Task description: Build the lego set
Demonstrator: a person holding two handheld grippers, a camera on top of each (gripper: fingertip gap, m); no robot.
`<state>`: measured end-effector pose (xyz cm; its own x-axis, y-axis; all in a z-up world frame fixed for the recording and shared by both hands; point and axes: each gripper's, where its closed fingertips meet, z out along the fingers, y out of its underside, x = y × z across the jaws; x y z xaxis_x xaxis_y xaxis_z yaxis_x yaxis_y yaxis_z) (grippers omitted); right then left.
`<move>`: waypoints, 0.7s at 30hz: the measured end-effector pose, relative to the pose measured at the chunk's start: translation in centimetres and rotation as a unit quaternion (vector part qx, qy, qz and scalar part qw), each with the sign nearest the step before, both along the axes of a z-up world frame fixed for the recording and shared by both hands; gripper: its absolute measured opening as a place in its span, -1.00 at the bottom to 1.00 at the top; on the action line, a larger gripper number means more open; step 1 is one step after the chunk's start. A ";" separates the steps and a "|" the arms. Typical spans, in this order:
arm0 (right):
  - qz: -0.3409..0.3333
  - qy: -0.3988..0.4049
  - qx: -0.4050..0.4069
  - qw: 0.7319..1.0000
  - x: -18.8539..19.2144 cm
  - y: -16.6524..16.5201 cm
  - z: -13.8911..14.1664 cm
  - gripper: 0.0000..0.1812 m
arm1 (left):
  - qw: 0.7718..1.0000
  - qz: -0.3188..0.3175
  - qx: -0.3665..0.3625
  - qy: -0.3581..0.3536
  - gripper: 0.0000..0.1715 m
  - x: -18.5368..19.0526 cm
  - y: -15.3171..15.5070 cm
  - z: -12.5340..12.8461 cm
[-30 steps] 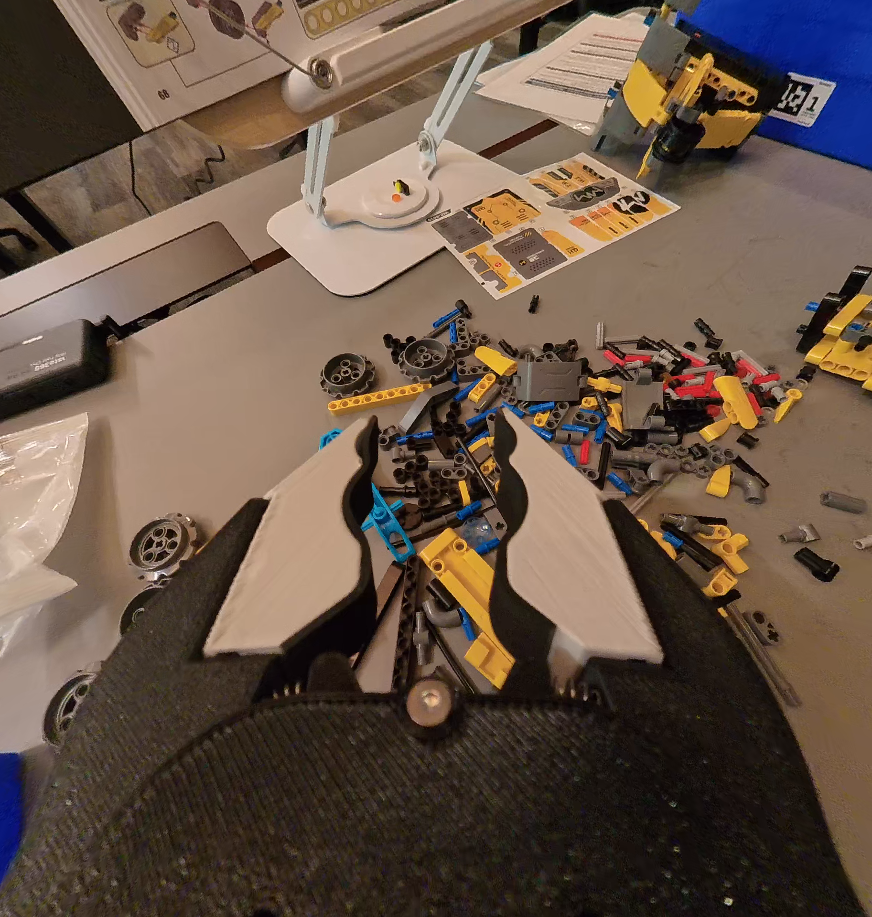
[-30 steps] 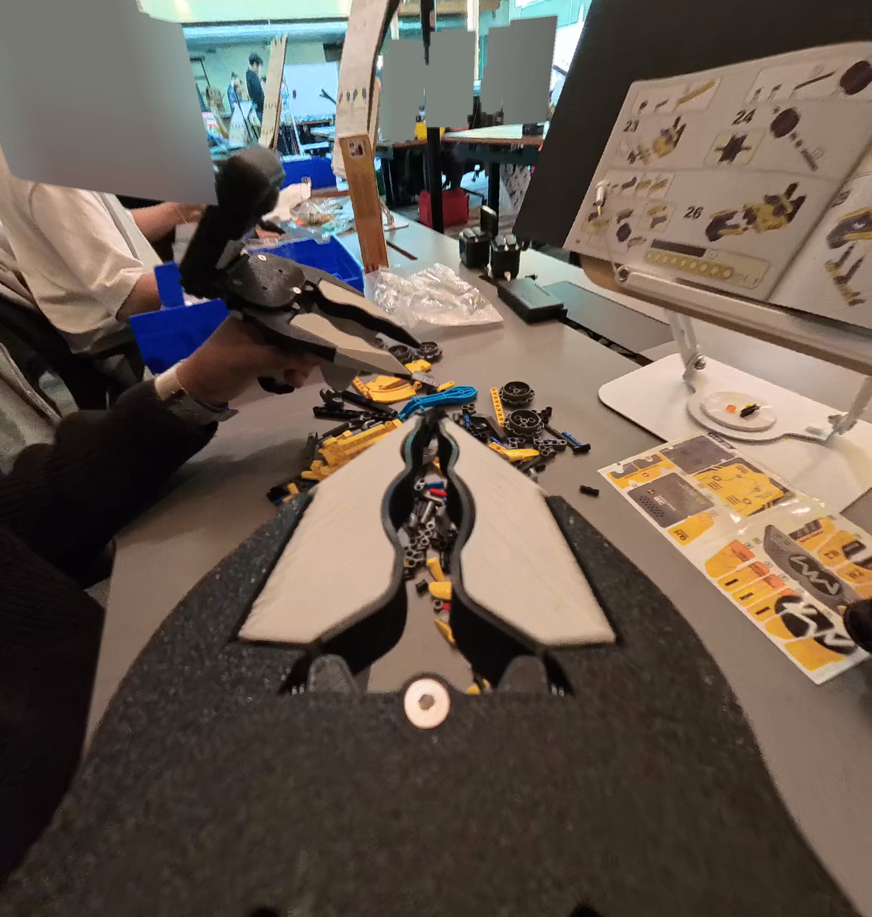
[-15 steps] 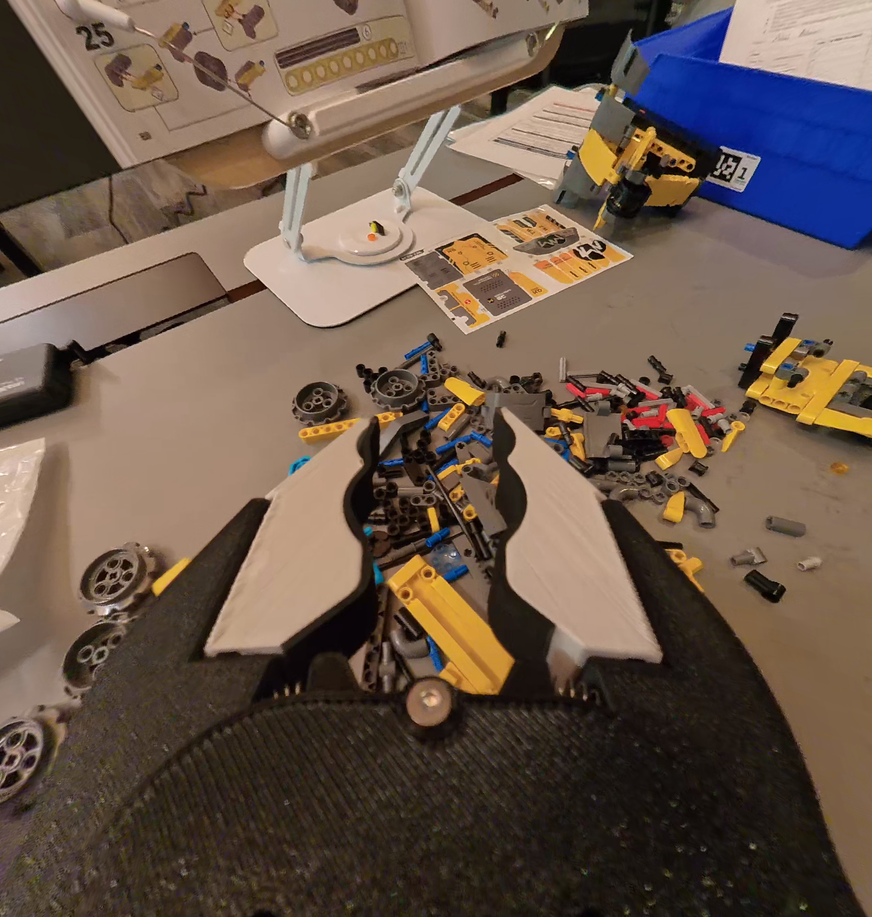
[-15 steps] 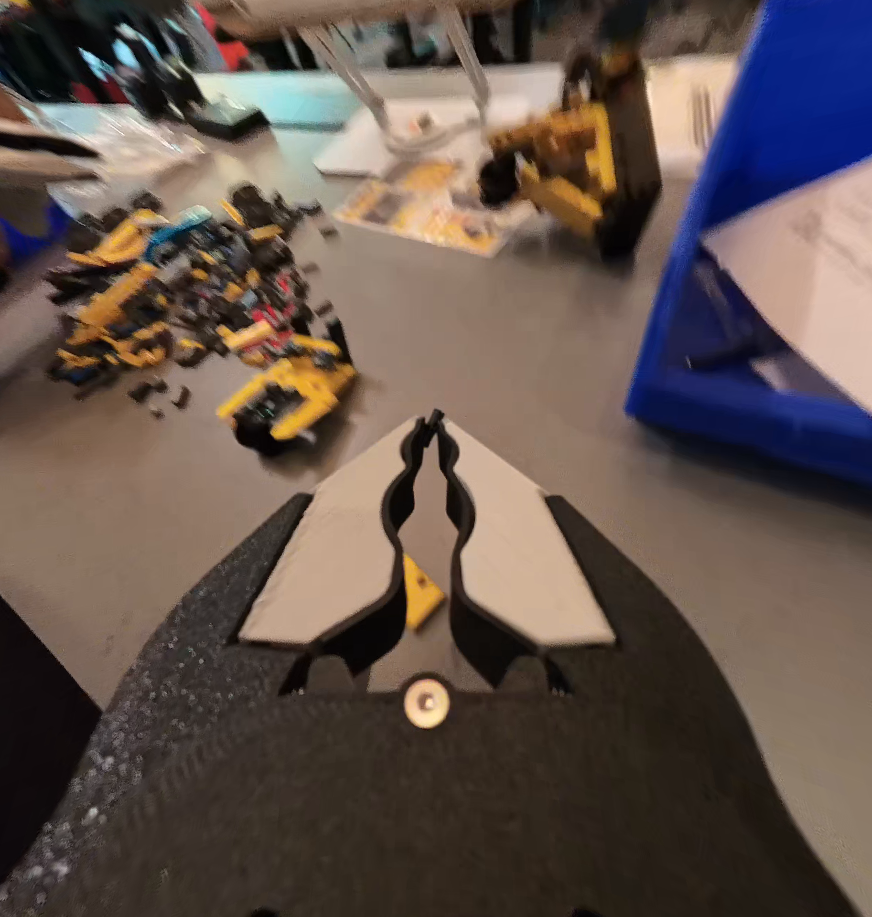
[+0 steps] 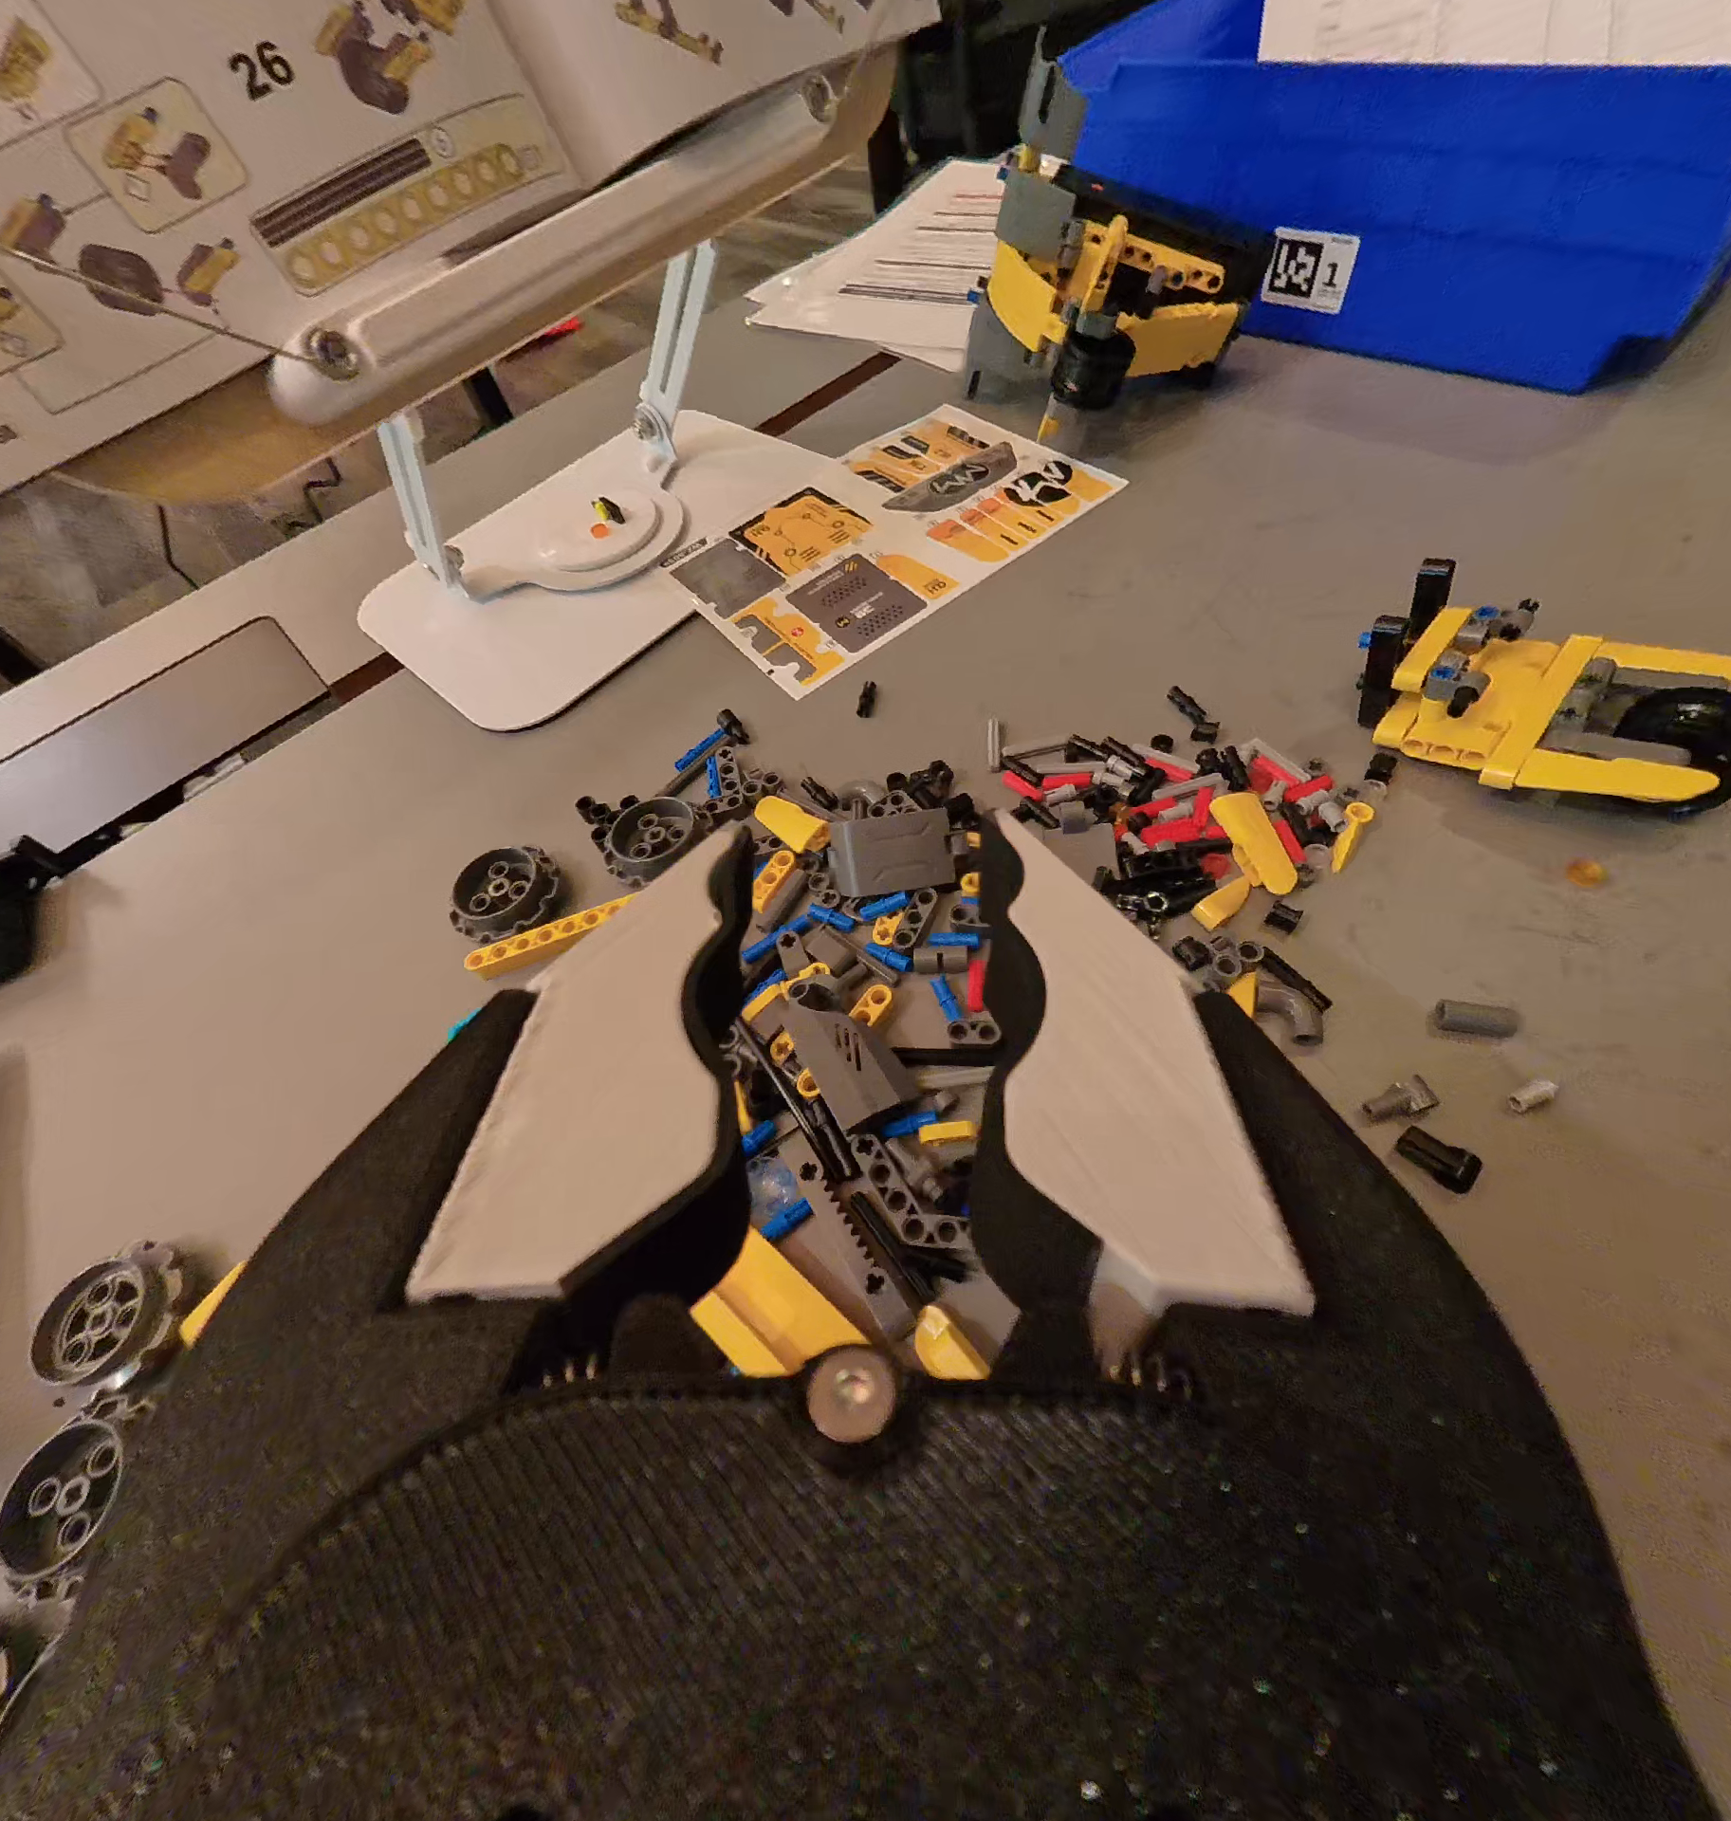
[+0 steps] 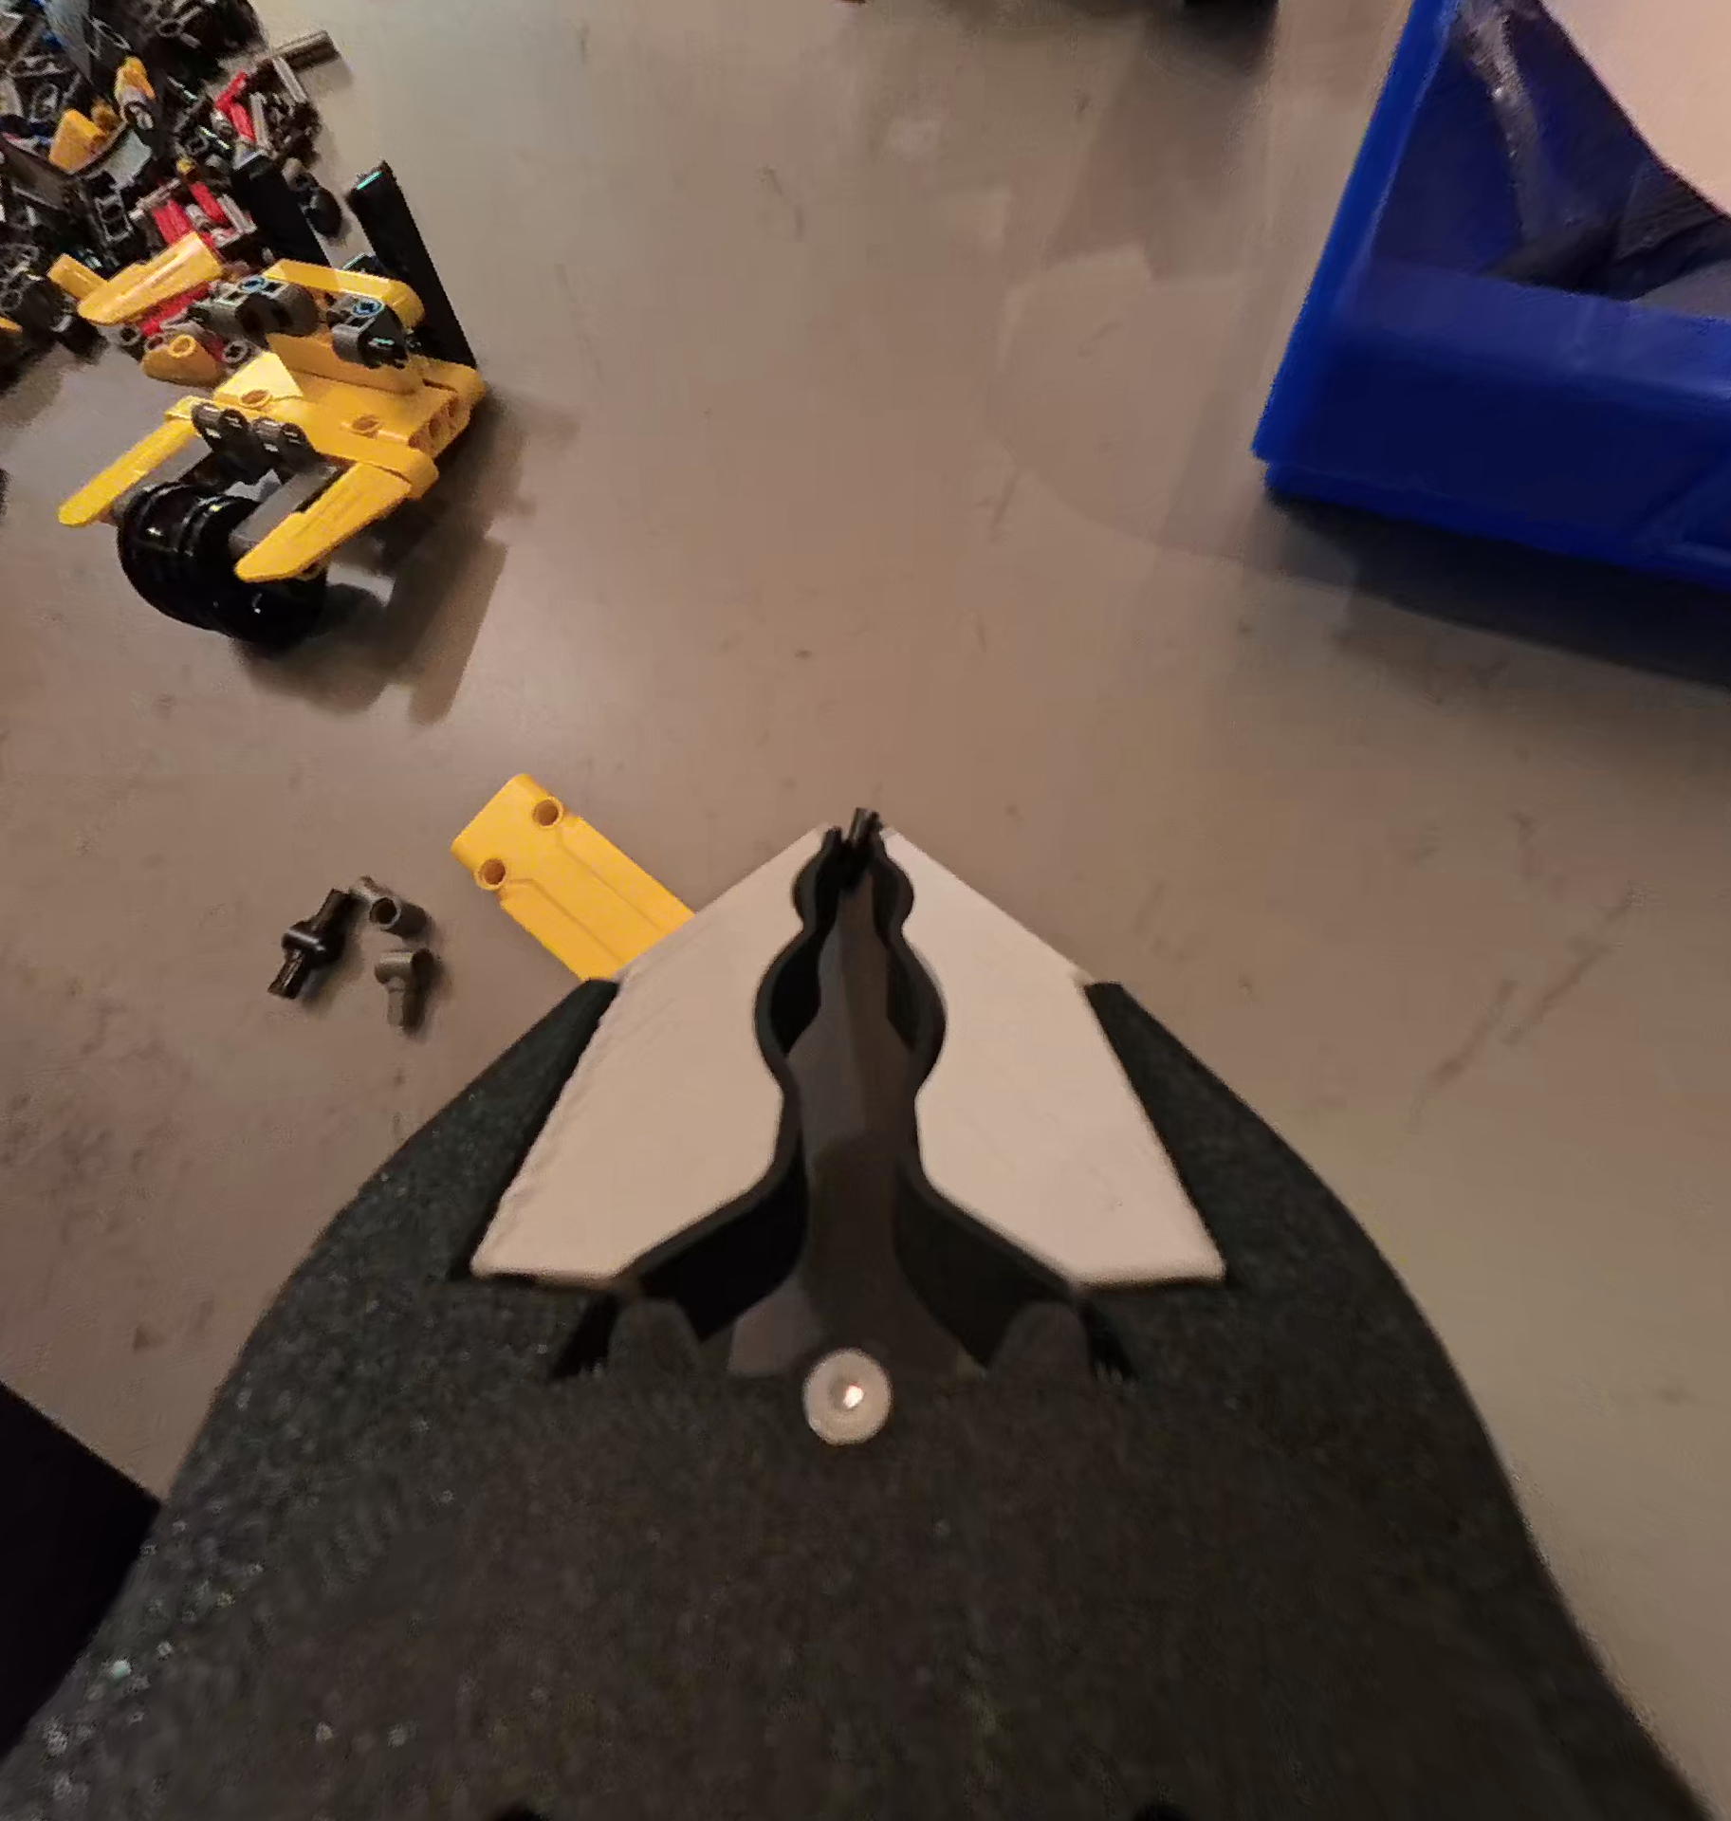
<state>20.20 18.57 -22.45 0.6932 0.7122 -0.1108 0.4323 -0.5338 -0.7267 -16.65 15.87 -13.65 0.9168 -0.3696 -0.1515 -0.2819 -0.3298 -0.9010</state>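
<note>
Left gripper [image 5: 866, 838] hovered agape, empty, over brick pile [image 5: 900, 946]; farther right, right gripper [image 6: 856, 838] pinched a tiny black pin [image 6: 857, 820], yellow panel [image 6: 565, 887] just left; likely slip from thin purchase.

**A hobby-style assembly workbench**

A grey desk [image 5: 1236, 591] carries a heap of loose plastic building pieces [image 5: 940, 936] at centre frame. An open instruction booklet [image 5: 250, 148] sits on a white stand [image 5: 546, 631] at upper left, a sticker sheet [image 5: 900, 532] beside it, a blue storage bin [image 5: 1482, 197] at upper right.
</note>
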 end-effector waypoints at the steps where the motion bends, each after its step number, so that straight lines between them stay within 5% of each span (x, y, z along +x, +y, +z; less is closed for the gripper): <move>1: 0.001 0.005 -0.003 1.000 0.0 0.0 0.0 -0.94 | 1.000 -0.003 -0.002 0.002 -0.50 0.2 0.0 -0.1; 21: 0.014 0.023 -0.015 1.000 -0.3 -0.3 0.2 -0.86 | 0.998 -0.047 -0.029 0.029 -0.49 3.1 -0.2 -2.1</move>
